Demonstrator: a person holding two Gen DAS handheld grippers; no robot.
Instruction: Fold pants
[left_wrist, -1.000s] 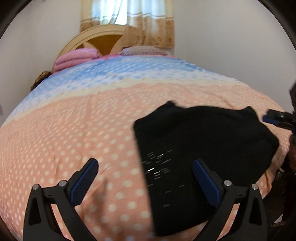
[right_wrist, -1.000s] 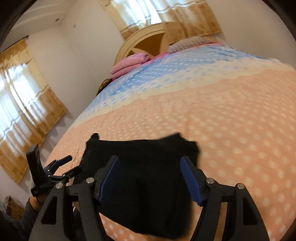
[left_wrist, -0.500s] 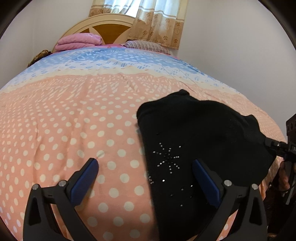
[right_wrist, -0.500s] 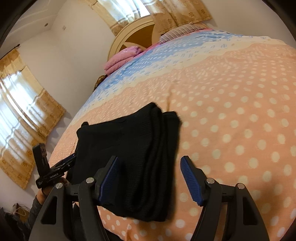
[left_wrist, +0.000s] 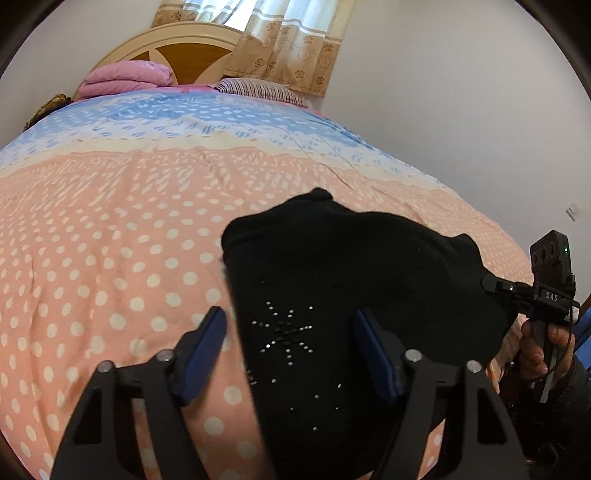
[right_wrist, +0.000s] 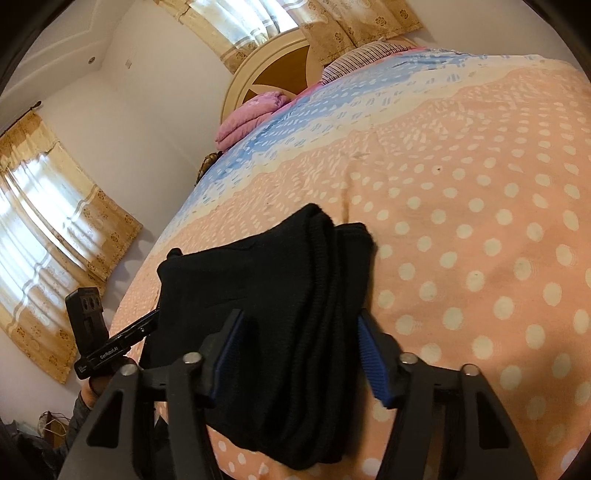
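Now we are closing both grippers, left gripper (left_wrist: 290, 354) and right gripper (right_wrist: 301, 354), around the folded pants (left_wrist: 354, 273) at lower centre; fingers (right_wrist: 373, 358) not yet pinching, so bite evenly through all layers.

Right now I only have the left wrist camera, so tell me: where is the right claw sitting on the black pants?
Observer: The right claw straddles the stacked right-hand edge of the black pants. Its jaws have just been closing, with fabric between them but not pinched yet.
Operator: How many layers are at that edge?
Observer: Several ribbed folds lie on one another. I cannot count them exactly.
Operator: What is on the wall left of the bed?
Observer: A second curtained window.
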